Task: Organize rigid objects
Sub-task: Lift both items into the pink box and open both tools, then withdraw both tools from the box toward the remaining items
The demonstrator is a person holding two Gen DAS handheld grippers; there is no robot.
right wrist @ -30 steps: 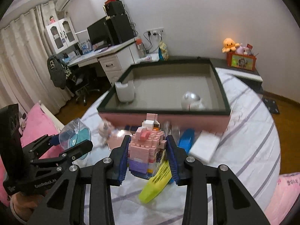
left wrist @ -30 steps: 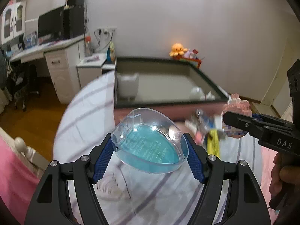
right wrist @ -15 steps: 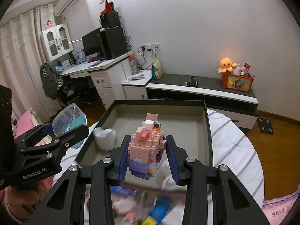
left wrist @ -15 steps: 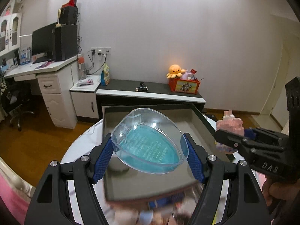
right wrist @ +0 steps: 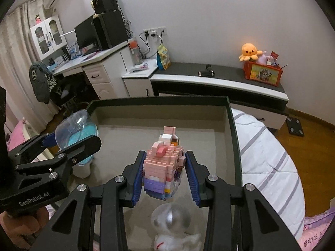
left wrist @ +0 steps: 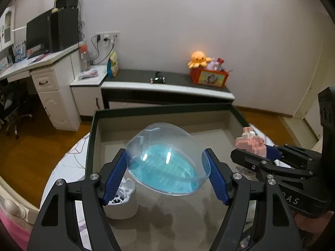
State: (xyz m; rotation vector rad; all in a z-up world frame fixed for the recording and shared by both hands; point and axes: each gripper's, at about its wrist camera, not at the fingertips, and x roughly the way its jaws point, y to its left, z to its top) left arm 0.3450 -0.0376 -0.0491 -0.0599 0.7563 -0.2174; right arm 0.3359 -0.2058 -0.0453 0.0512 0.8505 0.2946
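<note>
Box (left wrist: 92, 138) on the bed lies under both your tools. Your left tool (left wrist: 167, 177) has just been spreading its jaws, with the blurred clear dome (left wrist: 167, 161) loose between them above the box floor. Your right tool (right wrist: 165, 177) pinches the pink brick figure (right wrist: 163, 167) over the box's middle.

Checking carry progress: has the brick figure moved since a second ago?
Yes. The brick figure, in the right gripper, went from before the tray's front wall to above its floor.
</note>
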